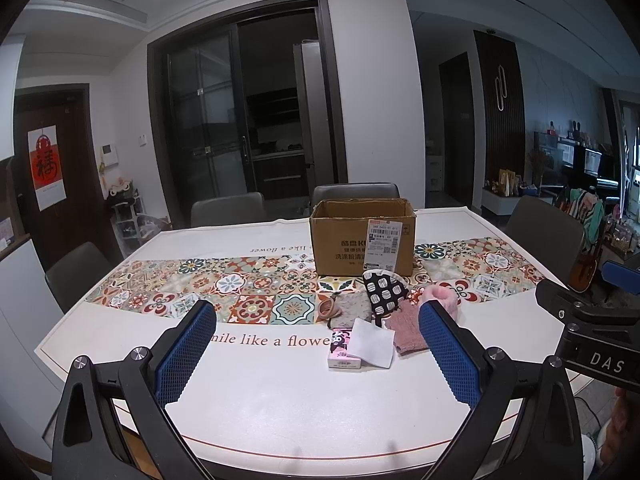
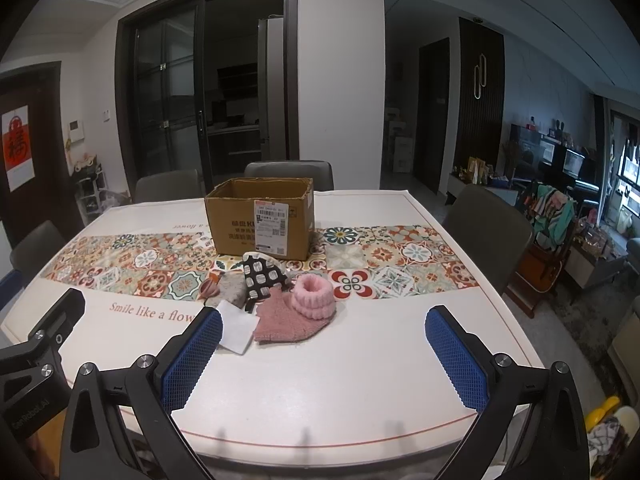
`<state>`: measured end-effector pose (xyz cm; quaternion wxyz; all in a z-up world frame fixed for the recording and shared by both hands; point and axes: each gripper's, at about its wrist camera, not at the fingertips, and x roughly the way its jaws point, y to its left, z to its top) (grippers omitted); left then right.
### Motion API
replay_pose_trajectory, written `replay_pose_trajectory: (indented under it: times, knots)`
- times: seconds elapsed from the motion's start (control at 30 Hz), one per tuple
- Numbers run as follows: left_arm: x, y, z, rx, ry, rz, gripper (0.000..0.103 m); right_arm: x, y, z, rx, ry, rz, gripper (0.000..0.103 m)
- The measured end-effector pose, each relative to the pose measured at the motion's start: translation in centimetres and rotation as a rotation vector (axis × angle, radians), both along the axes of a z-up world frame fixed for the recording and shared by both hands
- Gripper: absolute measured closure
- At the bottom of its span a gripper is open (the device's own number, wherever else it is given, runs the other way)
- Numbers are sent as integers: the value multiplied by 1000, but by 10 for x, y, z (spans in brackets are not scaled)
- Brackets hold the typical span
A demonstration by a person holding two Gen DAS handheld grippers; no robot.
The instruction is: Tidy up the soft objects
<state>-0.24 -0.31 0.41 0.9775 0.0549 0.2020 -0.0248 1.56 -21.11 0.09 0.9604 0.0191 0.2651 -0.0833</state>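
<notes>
An open cardboard box [image 1: 362, 236] [image 2: 262, 218] stands on the patterned runner. In front of it lies a small heap: a black-and-white patterned cloth [image 1: 382, 290] [image 2: 262, 274], a pink fluffy band [image 2: 313, 295] [image 1: 448, 290], a pink knitted cloth [image 2: 282, 322] [image 1: 408, 326], a white tissue [image 1: 374, 344] [image 2: 238, 330], a pink tissue pack [image 1: 342, 348], a grey fuzzy piece [image 1: 352, 306] [image 2: 232, 290] and hair ties [image 1: 330, 305]. My left gripper [image 1: 316, 318] is open and empty, short of the heap. My right gripper [image 2: 324, 322] is open and empty, near the table's front.
The white table [image 2: 360, 380] has grey chairs [image 2: 488, 232] around it. Clutter and furniture fill the room at right. The right gripper's body [image 1: 592, 328] shows at the right of the left wrist view.
</notes>
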Motion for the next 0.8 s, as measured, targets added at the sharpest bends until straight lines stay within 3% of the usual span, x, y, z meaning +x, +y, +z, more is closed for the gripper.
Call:
replay_pose_trajectory:
  times: [0.8]
  knots:
    - [3, 1, -5, 1, 12, -6, 0, 0, 0, 0, 0, 4, 0, 0]
